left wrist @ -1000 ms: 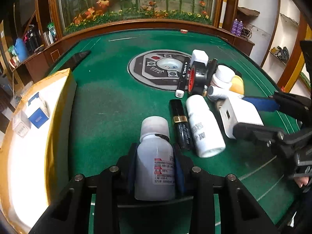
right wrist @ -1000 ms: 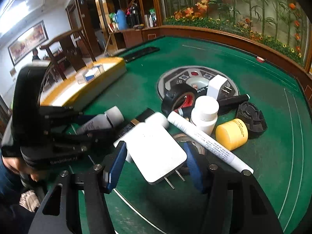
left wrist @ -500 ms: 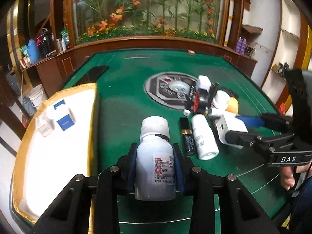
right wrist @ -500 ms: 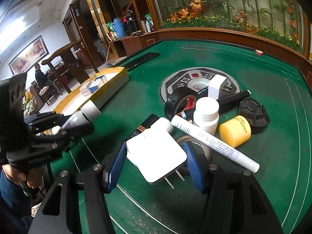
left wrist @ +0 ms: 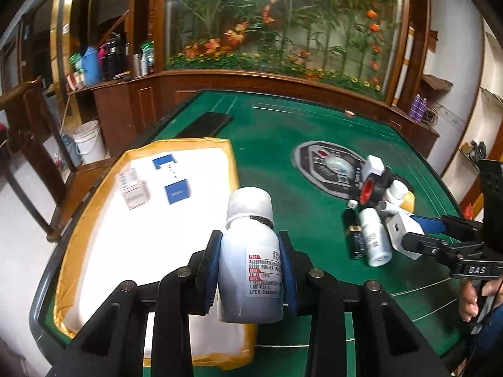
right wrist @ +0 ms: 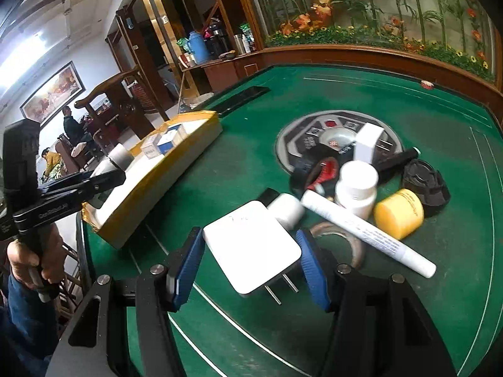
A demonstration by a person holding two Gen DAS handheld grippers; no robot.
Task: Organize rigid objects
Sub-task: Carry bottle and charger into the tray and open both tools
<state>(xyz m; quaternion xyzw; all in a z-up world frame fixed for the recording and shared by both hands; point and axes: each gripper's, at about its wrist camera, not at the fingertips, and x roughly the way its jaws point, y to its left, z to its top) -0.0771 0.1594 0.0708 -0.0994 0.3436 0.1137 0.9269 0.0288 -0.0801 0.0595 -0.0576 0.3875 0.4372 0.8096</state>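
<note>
My left gripper [left wrist: 250,235] is shut on a white bottle [left wrist: 248,260] with a white cap and holds it above the near right corner of a yellow-rimmed box [left wrist: 195,140] lined in white. The right wrist view shows that left gripper [right wrist: 110,169] and the bottle [right wrist: 118,155] over the box [right wrist: 176,169]. My right gripper [right wrist: 251,260] is shut on a white plug charger [right wrist: 251,245], prongs toward the camera, just in front of the pile. Seen from the left wrist, the right gripper [left wrist: 408,234] holds the charger [left wrist: 402,227].
On the green table [right wrist: 239,169] lie a black tape roll [right wrist: 317,169], a white bottle [right wrist: 356,185], a yellow jar [right wrist: 399,213], a white marker [right wrist: 364,232], a black cap [right wrist: 424,185] and a second charger [right wrist: 367,141]. Small cartons [left wrist: 176,188] sit in the box.
My left gripper has lifted the bottle and carried it left, from beside the pile to over the box's corner. The right gripper has kept still with the charger.
</note>
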